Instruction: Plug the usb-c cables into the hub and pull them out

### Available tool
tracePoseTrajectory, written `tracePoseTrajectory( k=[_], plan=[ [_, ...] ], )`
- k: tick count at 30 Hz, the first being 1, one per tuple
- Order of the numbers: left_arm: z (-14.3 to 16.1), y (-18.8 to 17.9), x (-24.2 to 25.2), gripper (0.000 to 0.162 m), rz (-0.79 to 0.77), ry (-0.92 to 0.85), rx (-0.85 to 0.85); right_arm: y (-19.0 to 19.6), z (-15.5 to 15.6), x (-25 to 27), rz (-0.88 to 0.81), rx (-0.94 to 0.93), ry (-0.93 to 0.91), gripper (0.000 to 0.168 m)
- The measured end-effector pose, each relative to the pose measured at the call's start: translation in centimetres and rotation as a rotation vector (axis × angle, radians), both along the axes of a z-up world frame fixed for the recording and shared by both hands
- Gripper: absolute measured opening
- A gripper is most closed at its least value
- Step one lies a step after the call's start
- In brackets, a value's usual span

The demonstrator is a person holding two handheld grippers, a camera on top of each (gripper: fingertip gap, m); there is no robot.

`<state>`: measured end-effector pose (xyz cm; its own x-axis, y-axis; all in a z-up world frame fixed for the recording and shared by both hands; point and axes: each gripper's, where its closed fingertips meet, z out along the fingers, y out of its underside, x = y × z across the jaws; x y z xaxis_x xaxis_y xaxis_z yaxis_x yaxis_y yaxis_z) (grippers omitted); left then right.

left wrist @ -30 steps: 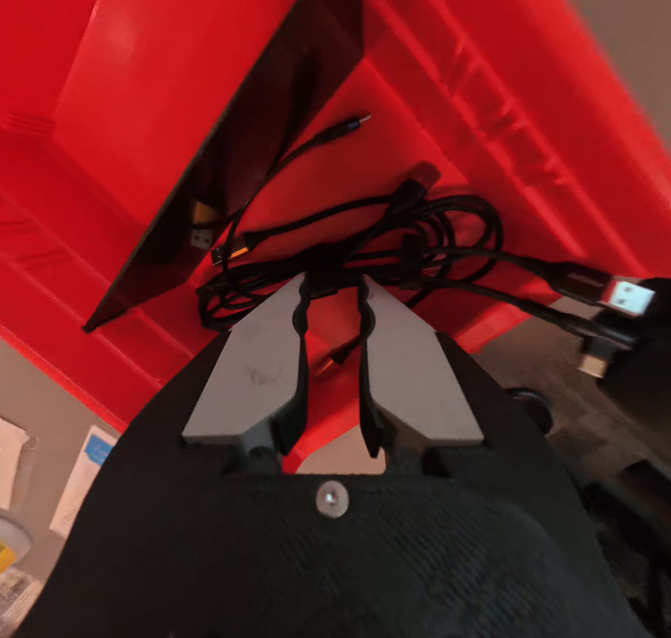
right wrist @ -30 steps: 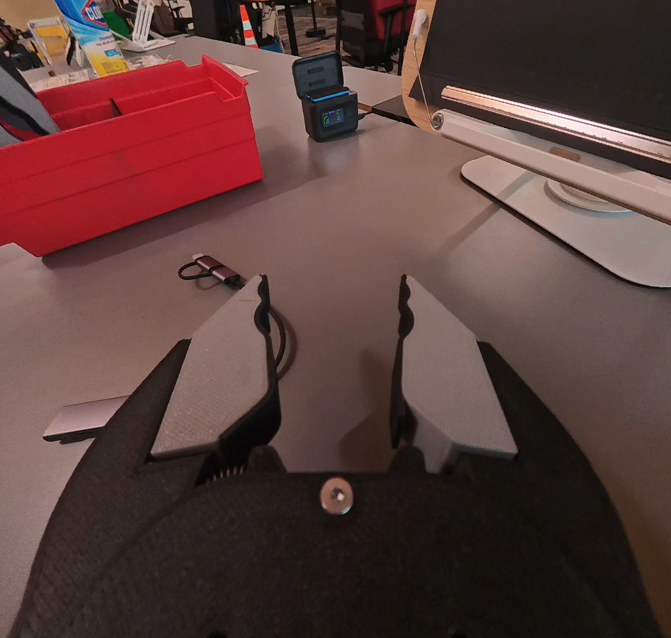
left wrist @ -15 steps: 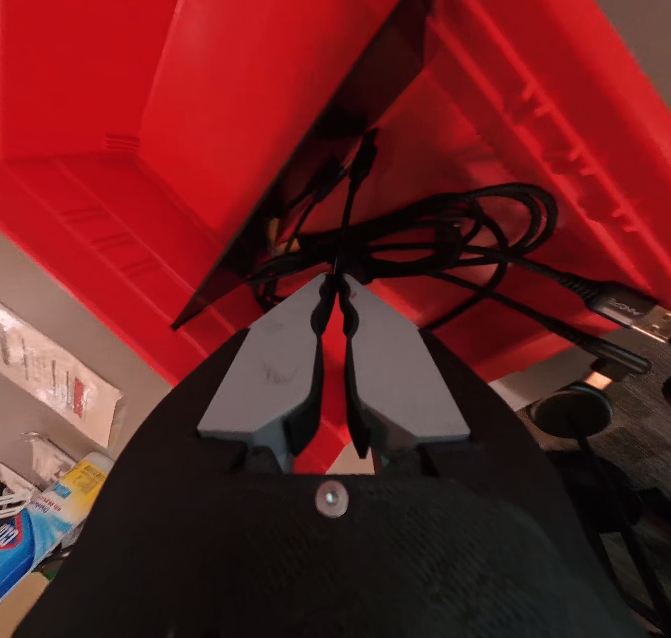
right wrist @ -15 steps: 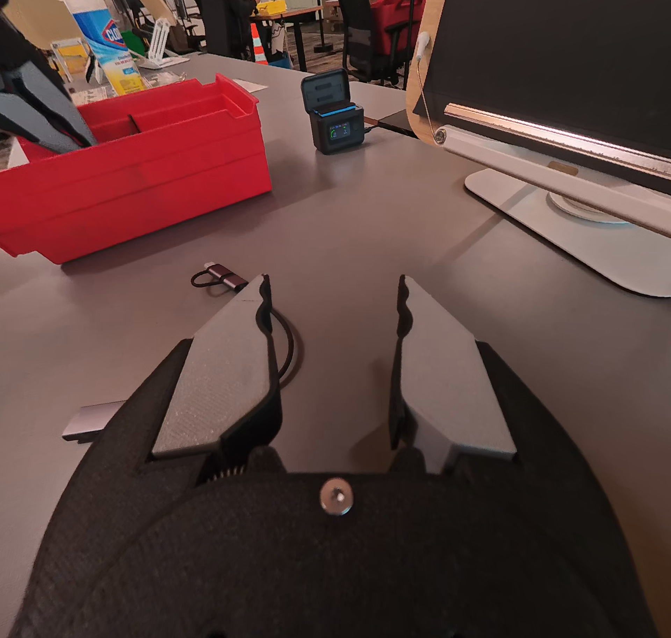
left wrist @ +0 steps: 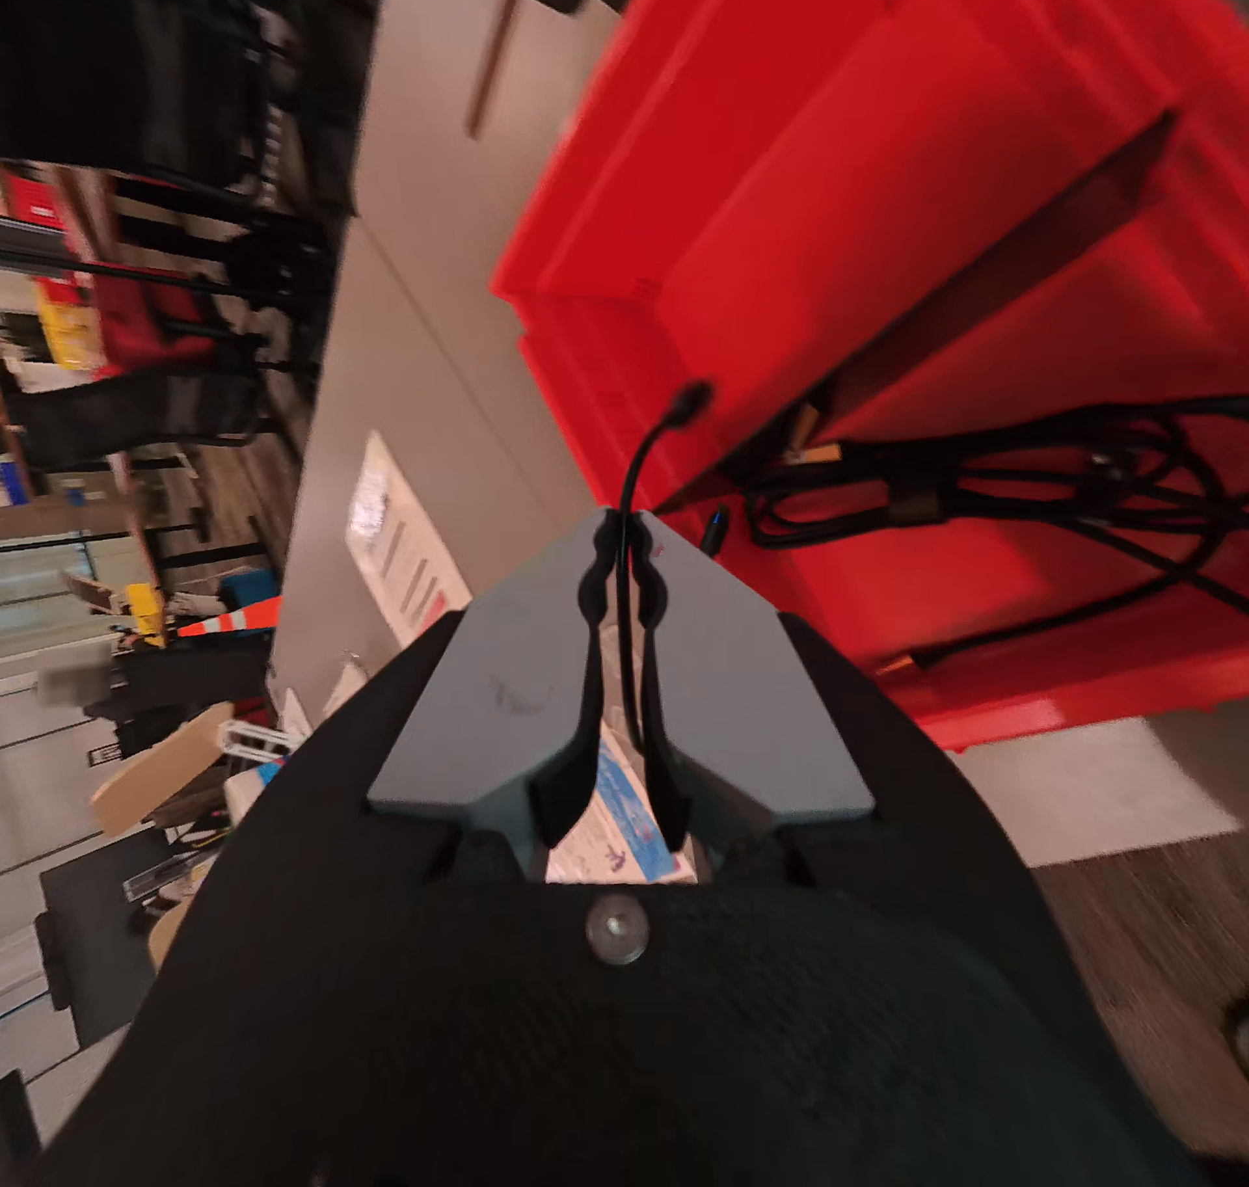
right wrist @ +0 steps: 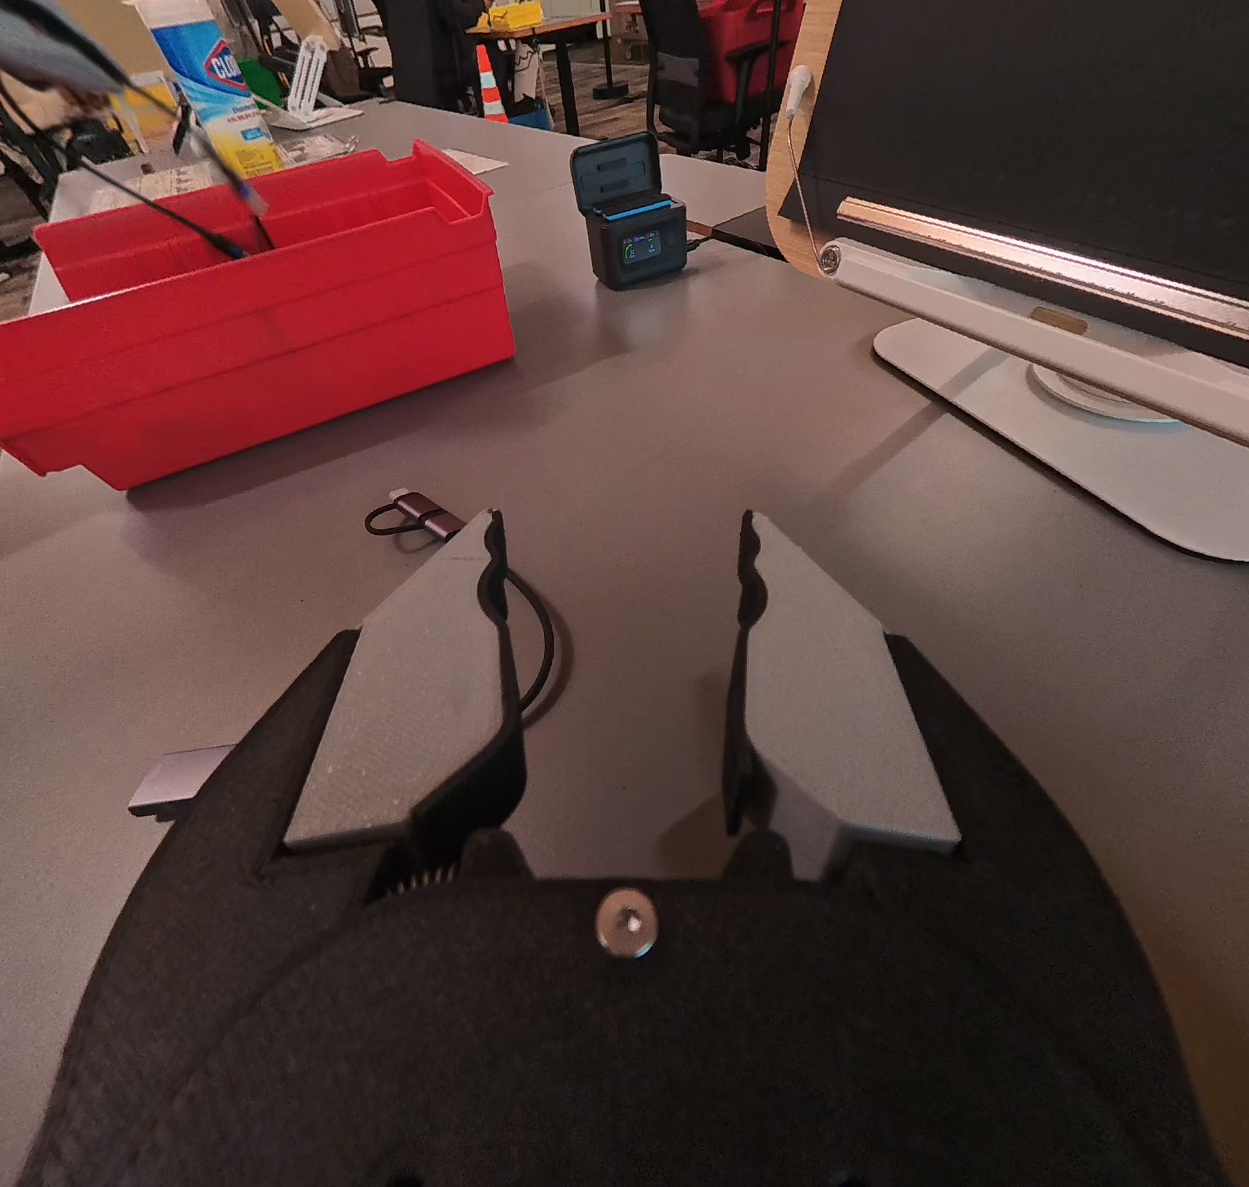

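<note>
Fetching a cable from the bin

Left gripper (left wrist: pixel 623 526) is clamped on a thin black cable (left wrist: pixel 639 452) above the red bin (left wrist: pixel 878 175); right gripper (right wrist: pixel 618 523) hangs wide open and empty over the counter (right wrist: pixel 676 411), the hub (right wrist: pixel 179 779) just left. Next, I judge: carry the plug to the hub's port.

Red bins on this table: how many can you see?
1. The red bin sits on the gray table, far left of the open right gripper. Another red container shows far behind, at another table.
</note>
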<state>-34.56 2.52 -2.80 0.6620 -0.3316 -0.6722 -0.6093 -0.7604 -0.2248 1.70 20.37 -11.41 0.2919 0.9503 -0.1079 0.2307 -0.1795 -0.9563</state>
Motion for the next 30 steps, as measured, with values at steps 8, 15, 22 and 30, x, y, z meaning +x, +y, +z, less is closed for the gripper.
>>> tracePoseTrajectory(
  k=[8, 15, 22, 30],
  plan=[
    [10.1, 2.2, 5.9, 0.001, -0.128, 0.025, 0.352, -0.2, -0.1, -0.1, 0.004, -0.001, -0.002, 0.066],
    [8.7, 5.8, 18.7, 0.001, -0.391, -0.072, 0.385, -0.7, 0.2, -0.3, 0.03, 0.01, 0.008, 0.067],
    [2.7, 11.2, 30.8, 0.001, -0.627, -0.119, 0.391, -1.9, 1.6, -0.5, 0.088, 0.046, 0.061, 0.07],
    [1.9, 15.9, 37.2, 0.002, -0.735, -0.355, 0.645, -0.4, 2.8, 0.7, 0.035, 0.002, 0.137, 0.07]
  ],
)
